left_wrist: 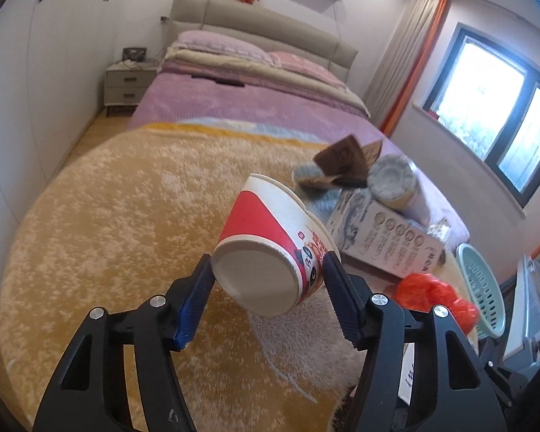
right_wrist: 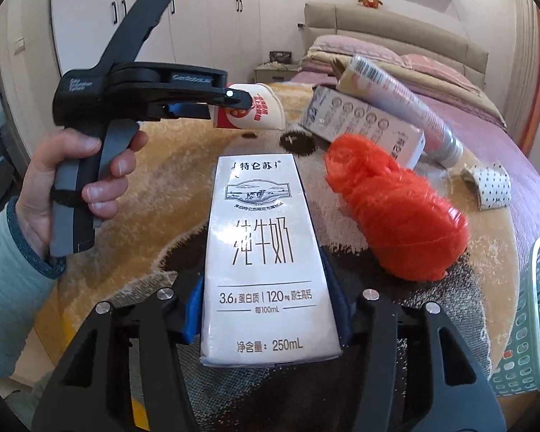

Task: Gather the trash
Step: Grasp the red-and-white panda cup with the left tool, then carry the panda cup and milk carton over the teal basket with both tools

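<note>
While clamped on paper cup point(left_wrist: 270, 248) and milk carton point(right_wrist: 270, 252): risk of crushing, slipping short of basket point(right_wrist: 532, 324).

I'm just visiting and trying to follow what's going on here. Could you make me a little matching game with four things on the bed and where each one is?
Things:
1. paper cup
2. milk carton
3. orange plastic bag
4. green basket

Places:
A. lying loose on the blanket
B. at the bed's right edge
C. in the right gripper
D. in the left gripper

Pairs: 1-D, 2-C, 3-A, 4-B
</note>
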A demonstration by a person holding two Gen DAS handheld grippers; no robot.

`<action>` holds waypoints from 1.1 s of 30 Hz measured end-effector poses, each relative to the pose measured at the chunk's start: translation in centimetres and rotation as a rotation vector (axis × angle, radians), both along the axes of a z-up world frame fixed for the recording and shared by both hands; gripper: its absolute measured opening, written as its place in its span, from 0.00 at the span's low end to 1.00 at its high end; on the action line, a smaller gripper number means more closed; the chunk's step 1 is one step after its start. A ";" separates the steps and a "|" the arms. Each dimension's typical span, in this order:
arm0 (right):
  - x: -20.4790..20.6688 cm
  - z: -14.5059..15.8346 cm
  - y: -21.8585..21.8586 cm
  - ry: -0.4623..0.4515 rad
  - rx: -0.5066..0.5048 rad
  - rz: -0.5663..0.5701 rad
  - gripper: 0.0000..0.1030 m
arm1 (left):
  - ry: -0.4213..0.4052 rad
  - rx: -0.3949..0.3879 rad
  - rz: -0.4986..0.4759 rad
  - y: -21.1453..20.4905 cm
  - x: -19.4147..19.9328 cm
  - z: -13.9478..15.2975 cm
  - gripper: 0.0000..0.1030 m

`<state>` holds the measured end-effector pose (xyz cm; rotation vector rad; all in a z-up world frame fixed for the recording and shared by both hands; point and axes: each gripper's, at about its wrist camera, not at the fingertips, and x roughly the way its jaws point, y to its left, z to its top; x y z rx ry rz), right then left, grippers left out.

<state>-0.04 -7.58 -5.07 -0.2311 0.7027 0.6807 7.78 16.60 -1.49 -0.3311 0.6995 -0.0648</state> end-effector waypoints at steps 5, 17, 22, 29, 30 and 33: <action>-0.8 2.2 -1.0 -0.055 0.046 -0.020 0.51 | -0.046 -0.006 -0.002 0.0 -1.3 2.1 0.58; 0.0 5.7 -10.3 -0.143 0.076 -0.286 0.51 | -0.102 -0.015 -0.157 -8.5 -0.3 5.2 0.58; 1.0 6.1 -15.8 -0.151 0.099 -0.433 0.51 | -0.107 -0.002 -0.263 -14.4 1.1 5.7 0.58; 2.5 6.0 -24.5 -0.129 0.143 -0.662 0.51 | -0.092 0.025 -0.388 -22.1 3.4 5.6 0.58; 2.9 5.9 -25.4 -0.123 0.146 -0.691 0.51 | -0.086 0.024 -0.407 -23.3 3.8 5.4 0.58; 4.1 5.3 -28.4 -0.096 0.147 -0.783 0.51 | -0.062 0.008 -0.459 -26.5 4.9 4.8 0.58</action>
